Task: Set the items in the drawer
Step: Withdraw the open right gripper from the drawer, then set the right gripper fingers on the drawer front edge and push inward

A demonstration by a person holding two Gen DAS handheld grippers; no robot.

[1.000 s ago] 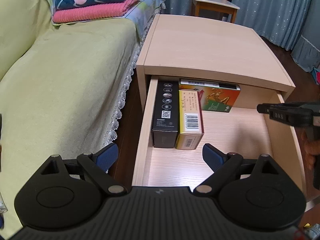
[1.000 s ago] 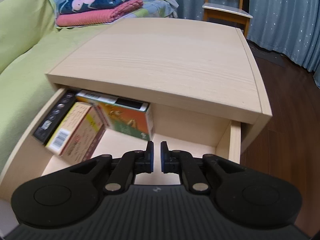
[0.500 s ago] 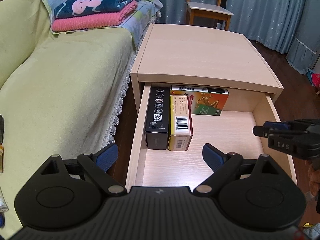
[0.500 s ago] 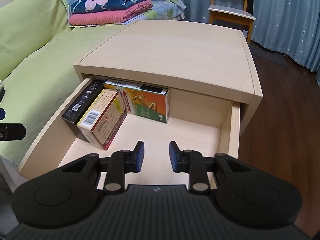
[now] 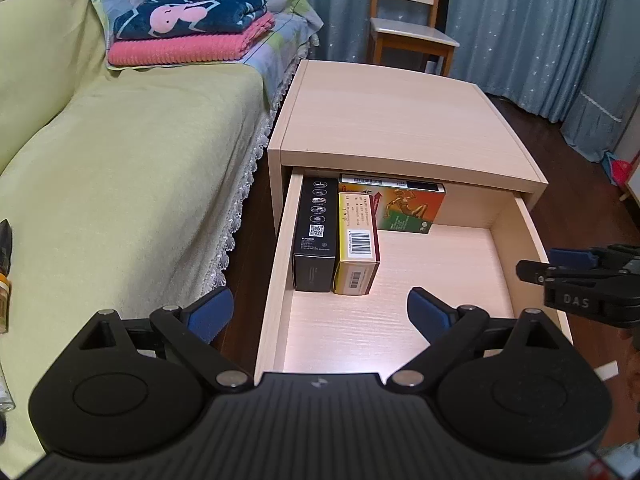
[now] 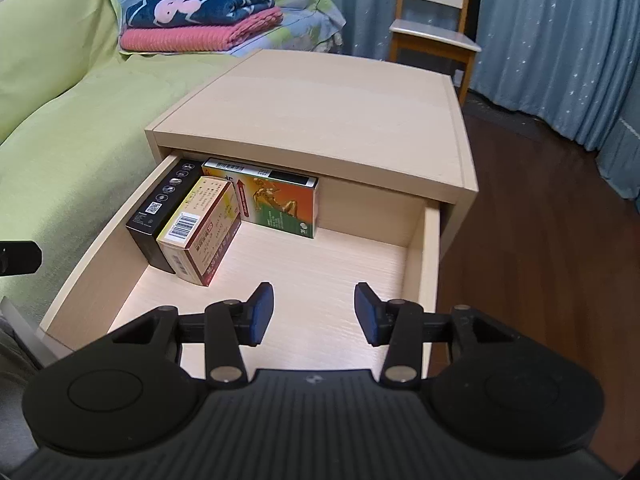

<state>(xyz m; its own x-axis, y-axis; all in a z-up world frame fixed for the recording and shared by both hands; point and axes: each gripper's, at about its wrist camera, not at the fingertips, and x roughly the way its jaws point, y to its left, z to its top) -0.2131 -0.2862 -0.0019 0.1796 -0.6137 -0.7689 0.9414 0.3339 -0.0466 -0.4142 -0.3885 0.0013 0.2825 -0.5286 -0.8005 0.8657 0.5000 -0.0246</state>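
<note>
**Open drawer, three boxes inside, both grippers empty**

The drawer [image 6: 424, 248] stood pulled out from the nightstand [image 5: 396, 120]. A black box [image 5: 316, 228] and a yellow box [image 5: 356, 248] lay side by side along its left wall, touching; an orange-green box [image 5: 404, 210] stood against the back. The left gripper [image 5: 320, 312] and right gripper [image 6: 314, 312] hovered over the front, jaws spread, holding nothing. A bed [image 5: 120, 168] with folded blankets [image 5: 192, 32] flanked the nightstand; a chair [image 5: 412, 36] stood behind.

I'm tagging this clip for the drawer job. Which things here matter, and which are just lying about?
Job:
drawer
black box
yellow box
orange-green box
left hand-held gripper
right hand-held gripper

Lying about:
folded blankets
sofa
chair
curtains
</note>
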